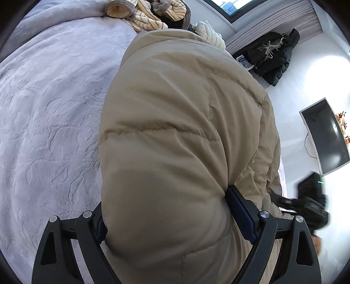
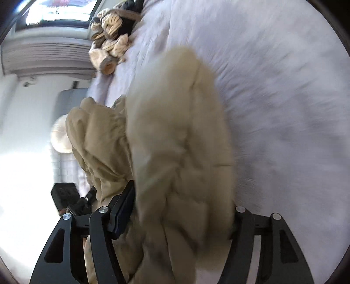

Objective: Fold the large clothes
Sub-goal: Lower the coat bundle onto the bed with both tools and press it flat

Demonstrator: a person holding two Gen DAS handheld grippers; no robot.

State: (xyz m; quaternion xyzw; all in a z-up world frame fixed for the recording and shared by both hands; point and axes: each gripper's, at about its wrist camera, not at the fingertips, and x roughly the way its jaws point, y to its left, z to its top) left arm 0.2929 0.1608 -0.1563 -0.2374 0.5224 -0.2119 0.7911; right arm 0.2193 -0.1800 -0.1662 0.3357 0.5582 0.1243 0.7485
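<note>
Both hand-held grippers [image 1: 166,218] [image 2: 181,207] grasping beige puffer jacket [image 1: 175,131] w/ no legible writing.

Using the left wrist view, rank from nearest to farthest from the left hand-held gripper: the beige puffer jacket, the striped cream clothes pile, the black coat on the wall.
1. Beige puffer jacket, between the fingers.
2. Striped cream clothes pile, far across the lavender bed.
3. Black coat, on the wall, upper right.

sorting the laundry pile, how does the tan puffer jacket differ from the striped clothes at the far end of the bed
The tan puffer jacket is plain, quilted and puffy; the striped clothes are cream with dark stripes. The jacket sits between both grippers' jaws; the striped clothes lie untouched in a crumpled heap. The jacket fills the near view; the heap lies far off. Both are on the lilac bedspread.
</note>
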